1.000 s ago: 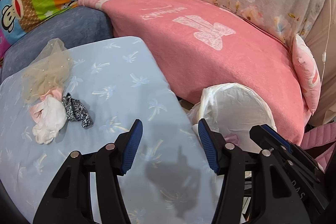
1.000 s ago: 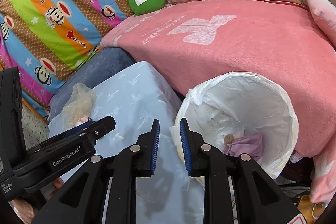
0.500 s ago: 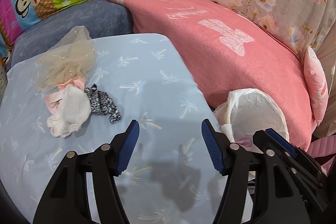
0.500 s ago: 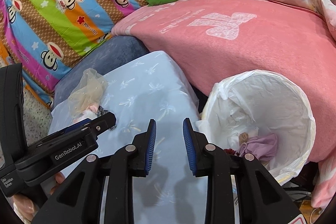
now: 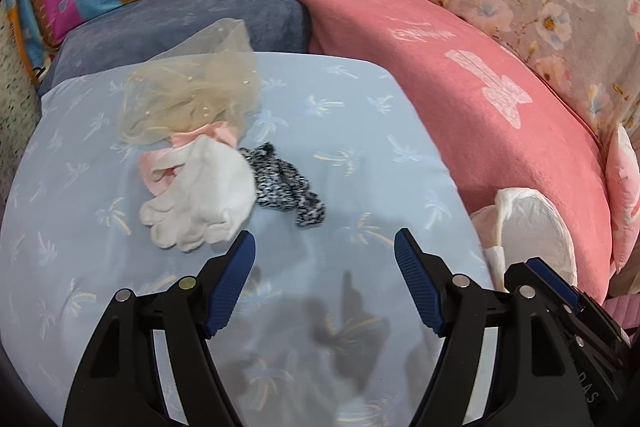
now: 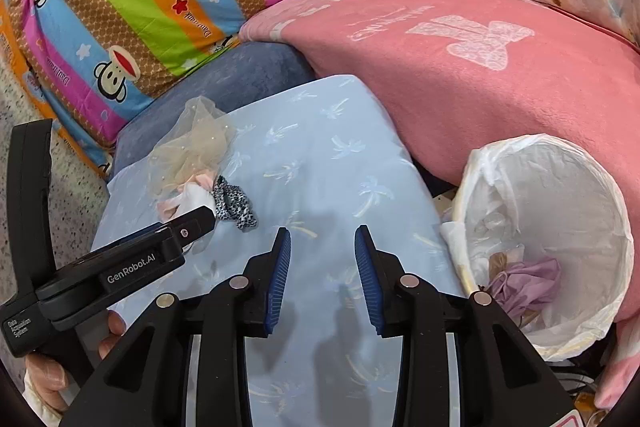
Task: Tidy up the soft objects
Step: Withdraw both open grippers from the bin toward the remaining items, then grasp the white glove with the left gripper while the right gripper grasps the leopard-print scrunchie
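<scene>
Blue cushion (image 5: 340, 131): fuzzy white glove (image 5: 204, 195), sheer tulle (image 5: 192, 95); both tools agape, empty.

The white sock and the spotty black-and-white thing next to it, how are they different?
The white sock is plain and one colour; the black-and-white speckled fabric piece is patterned all over. The sock looks bigger and lies broad and puffy, while the speckled piece is thin and twisted like a strip. The sock lies partly over a pink cloth; the speckled piece lies straight on the light blue sheet. Both are soft, touching, and not held.
</scene>
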The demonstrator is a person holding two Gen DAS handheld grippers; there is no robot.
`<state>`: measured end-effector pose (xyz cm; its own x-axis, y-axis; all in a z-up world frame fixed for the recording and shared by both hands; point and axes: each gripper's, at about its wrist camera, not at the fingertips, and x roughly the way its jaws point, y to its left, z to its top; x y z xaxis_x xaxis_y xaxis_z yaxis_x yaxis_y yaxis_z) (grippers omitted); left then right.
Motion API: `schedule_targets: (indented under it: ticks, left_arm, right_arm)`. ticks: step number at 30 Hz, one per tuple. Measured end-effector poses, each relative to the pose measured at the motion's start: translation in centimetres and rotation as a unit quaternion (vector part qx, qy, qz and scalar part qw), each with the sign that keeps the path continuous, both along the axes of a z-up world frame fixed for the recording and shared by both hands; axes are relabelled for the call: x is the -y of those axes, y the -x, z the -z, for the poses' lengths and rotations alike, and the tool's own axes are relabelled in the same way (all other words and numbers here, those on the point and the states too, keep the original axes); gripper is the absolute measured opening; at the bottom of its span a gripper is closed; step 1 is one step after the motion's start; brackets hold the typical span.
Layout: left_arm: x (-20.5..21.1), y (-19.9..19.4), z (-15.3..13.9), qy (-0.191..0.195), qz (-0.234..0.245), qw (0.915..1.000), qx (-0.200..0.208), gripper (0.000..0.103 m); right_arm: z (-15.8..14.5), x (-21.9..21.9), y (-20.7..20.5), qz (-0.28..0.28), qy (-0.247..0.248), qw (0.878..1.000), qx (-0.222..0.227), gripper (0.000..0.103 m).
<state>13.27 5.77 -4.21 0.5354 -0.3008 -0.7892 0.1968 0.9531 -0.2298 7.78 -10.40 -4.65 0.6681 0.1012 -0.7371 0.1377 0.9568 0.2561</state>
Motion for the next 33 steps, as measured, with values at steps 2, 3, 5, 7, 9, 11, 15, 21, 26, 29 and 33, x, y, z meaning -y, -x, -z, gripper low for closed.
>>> schedule_targets:
  ticks: [2, 3, 5, 7, 9, 11, 15, 21, 26, 29, 33]
  left_arm:
    - [-0.8, -0.2, 0.3, 0.001, -0.008, 1.0000, -0.004, 0.069]
    - [-1.2, -0.4, 0.5, 0.001, -0.012, 0.9999, -0.006, 0.069]
    - [-1.9, -0.7, 0.8, 0.001, -0.019, 0.9998, -0.010, 0.069]
    - [-2.6, -1.1, 1.1, 0.002, -0.025, 0.9996, -0.014, 0.069]
    - [-3.4, -1.4, 1.5, 0.002, -0.032, 0.9993, -0.019, 0.069]
    - [-4.1, -1.8, 1.8, 0.004, -0.038, 0.9990, -0.023, 0.069]
    - [-5.4, -2.7, 2.7, 0.005, -0.049, 0.9981, -0.036, 0.069]
    - [-7.1, -4.3, 4.1, 0.005, -0.062, 0.9965, -0.055, 0.069]
    - [-7.7, -5.7, 4.7, 0.012, -0.066, 0.9956, -0.065, 0.069]
    - [-7.7, -6.5, 5.1, 0.019, -0.065, 0.9952, -0.071, 0.068]
    - [-7.5, -7.3, 5.8, 0.018, -0.057, 0.9951, -0.078, 0.066]
  right_arm:
    - [0.2, -0.7, -0.4, -0.006, 0.002, 1.000, -0.003, 0.034]
    - [0.3, -1.1, -0.6, -0.010, 0.003, 1.000, -0.005, 0.034]
    - [0.4, -1.7, -1.0, -0.015, 0.006, 1.000, -0.008, 0.034]
    - [0.6, -2.3, -1.4, -0.019, 0.007, 1.000, -0.011, 0.034]
    - [0.9, -2.9, -1.9, -0.024, 0.009, 1.000, -0.015, 0.034]
    - [1.2, -3.5, -2.5, -0.029, 0.011, 0.999, -0.019, 0.034]
    - [2.0, -4.7, -3.8, -0.042, 0.013, 0.999, -0.029, 0.034]
    - [3.4, -6.6, -6.8, -0.057, 0.010, 0.997, -0.044, 0.034]
    - [4.5, -7.8, -9.8, -0.062, 0.003, 0.997, -0.055, 0.034]
    - [5.3, -8.5, -11.4, -0.065, -0.001, 0.996, -0.062, 0.034]
    - [6.6, -9.1, -13.0, -0.068, -0.002, 0.995, -0.074, 0.034]
